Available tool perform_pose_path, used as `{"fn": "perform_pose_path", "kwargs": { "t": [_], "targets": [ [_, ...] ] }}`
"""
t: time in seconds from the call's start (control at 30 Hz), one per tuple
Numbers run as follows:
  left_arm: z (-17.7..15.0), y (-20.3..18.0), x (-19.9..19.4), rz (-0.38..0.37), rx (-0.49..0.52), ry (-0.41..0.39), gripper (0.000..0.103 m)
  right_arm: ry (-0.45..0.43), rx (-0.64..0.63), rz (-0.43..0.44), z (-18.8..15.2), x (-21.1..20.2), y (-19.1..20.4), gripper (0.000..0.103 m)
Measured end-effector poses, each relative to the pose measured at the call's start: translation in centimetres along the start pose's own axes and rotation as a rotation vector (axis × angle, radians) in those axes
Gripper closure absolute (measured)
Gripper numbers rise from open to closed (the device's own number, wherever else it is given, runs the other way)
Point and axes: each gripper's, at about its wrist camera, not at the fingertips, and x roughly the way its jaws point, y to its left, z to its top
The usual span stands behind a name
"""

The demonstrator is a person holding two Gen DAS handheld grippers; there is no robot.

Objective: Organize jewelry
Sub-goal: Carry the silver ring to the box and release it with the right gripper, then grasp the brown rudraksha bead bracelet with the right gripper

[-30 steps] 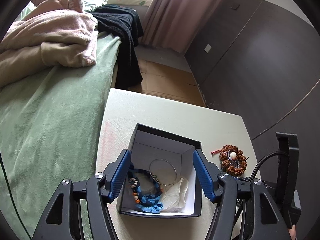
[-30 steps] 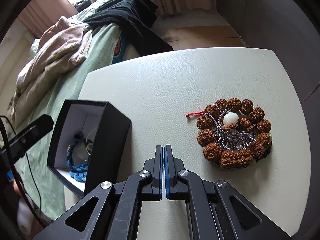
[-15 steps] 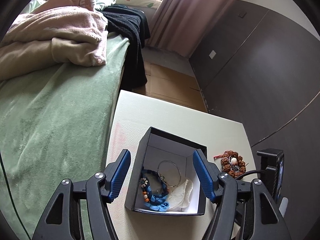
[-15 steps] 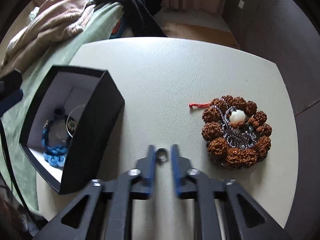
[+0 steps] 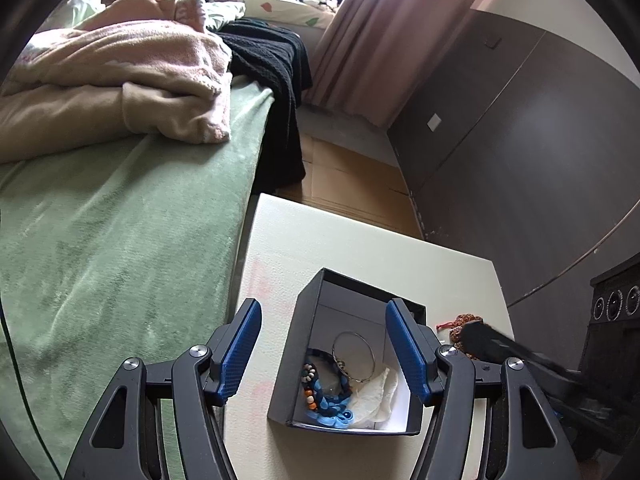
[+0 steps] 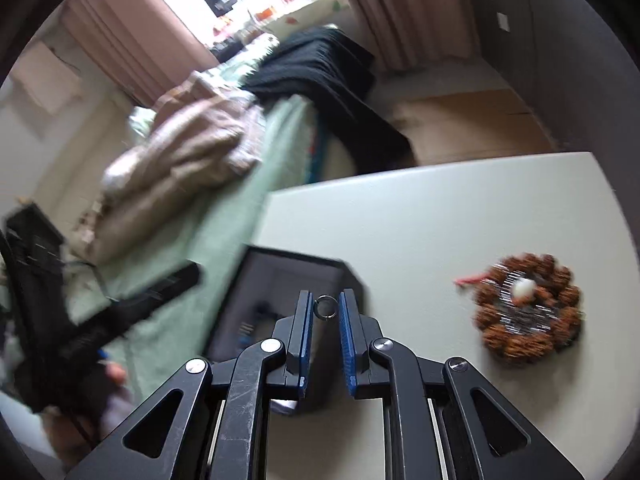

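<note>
Right gripper [image 6: 325, 307] pinches a small silver ring [image 6: 326, 307] above the black box's [image 5: 304, 312] right wall; left gripper [image 5: 323, 346] spread wide around the box; bead bracelet [image 6: 528, 307] near the table's [image 6: 420, 220] right edge

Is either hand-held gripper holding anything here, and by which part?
The right hand-held gripper pinches a small silver metal ring by its outer edges, at its fingertips. The left hand-held gripper is open and holds nothing.
</note>
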Motion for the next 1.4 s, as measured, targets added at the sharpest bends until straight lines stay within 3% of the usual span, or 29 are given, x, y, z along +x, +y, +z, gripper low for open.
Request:
{"fn": "perform_pose_path", "kwargs": {
  "t": [0.07, 0.13, 0.37, 0.57, 0.87, 1.03, 1.1, 1.27, 1.4],
  "targets": [
    [-0.1, 0.0, -0.1, 0.004, -0.002, -0.003, 0.038, -0.009, 0.017, 0.055, 0.3, 0.0, 0.4, 0.026],
    [-0.2, -0.1, -0.2, 0.003, -0.004, -0.004, 0.037, -0.066, 0.018, 0.012, 0.2, -0.9, 0.3, 0.019],
    [-1.0, -1.5, -0.2, -0.001, 0.015, -0.001, 0.038, -0.078, 0.069, -0.07, -0.4, -3.4, -2.4, 0.019],
    [-1.8, -4.0, 0.0, -0.049, 0.019, -0.008, 0.038, -0.11, 0.124, -0.107, -0.7, -6.0, -4.8, 0.019],
    [-3.3, -9.2, 1.2, -0.075, 0.131, -0.017, 0.038, -0.117, 0.265, -0.164, -1.5, -8.1, -9.5, 0.019],
    [-2.8, -11.2, 2.4, -0.113, 0.135, 0.059, 0.038, -0.106, 0.338, -0.189, -1.7, -8.7, -11.4, 0.02],
    [-2.2, -12.0, 2.6, -0.098, 0.142, 0.063, 0.038, -0.095, 0.369, -0.215, -1.9, -8.9, -12.4, 0.024],
    [-0.8, -13.7, 2.6, -0.099, 0.16, 0.056, 0.04, -0.043, 0.467, -0.222, -2.0, -7.6, -15.4, 0.048],
    [-1.4, -13.8, 3.2, -0.16, 0.156, 0.016, 0.04, 0.002, 0.494, -0.204, -2.0, -6.0, -16.3, 0.054]
  ]
}}
